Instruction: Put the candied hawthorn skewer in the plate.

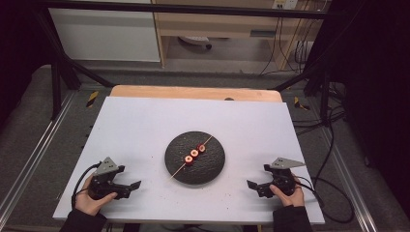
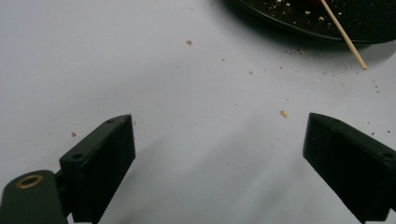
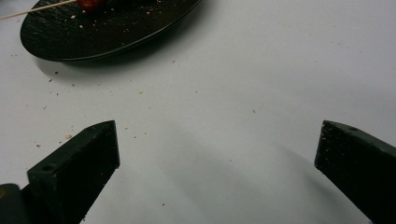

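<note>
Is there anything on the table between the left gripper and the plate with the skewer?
Only scattered crumbs on bare white table, as the left gripper view shows. The left gripper sits apart from the plate and its skewer.

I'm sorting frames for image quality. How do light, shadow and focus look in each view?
High view: white table evenly lit, room edges dark, plate and skewer reasonably sharp. Left gripper view: soft shadows under the jaws of the left hand-held gripper, plate rim dark, crumbs slightly blurred. Right gripper view: faint jaw shadows below the right hand-held gripper, no glare, near jaws soft.
</note>
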`<state>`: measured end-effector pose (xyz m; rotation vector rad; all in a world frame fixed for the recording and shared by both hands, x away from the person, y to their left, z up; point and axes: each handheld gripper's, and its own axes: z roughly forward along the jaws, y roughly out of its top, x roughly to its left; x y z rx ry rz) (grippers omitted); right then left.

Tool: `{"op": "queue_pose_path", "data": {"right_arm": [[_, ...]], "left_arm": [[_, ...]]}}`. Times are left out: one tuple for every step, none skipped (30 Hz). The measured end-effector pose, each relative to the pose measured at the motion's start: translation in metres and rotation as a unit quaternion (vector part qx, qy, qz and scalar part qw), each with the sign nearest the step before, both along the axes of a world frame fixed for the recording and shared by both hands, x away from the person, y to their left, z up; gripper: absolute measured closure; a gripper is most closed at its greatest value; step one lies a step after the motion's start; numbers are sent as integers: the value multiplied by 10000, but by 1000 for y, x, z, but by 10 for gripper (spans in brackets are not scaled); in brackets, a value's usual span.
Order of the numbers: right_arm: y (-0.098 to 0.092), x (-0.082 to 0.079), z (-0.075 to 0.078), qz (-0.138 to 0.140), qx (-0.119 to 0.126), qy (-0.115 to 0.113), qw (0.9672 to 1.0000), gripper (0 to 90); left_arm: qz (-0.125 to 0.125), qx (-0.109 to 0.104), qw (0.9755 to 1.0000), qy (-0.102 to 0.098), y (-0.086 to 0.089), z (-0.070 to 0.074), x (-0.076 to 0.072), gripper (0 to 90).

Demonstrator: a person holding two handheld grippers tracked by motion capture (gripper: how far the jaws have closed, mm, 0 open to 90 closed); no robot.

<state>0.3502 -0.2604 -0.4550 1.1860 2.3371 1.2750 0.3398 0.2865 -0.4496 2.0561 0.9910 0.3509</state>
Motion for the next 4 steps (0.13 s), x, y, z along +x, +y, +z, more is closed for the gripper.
{"op": "queue_pose_path", "data": {"right_arm": [[0,0,0,12,6,15,10000,5],[0,0,0,10,17,18,10000,5],[0,0,0,18,5,26,10000,5],[0,0,0,10,16,42,10000,5]], "left_arm": [[5,3,10000,1,0,0,0,90],[26,14,10000,6,0,0,1,90],[23,29,10000,11,0,-1,1,90],[15,35,10000,6,0,-1,1,90]]}}
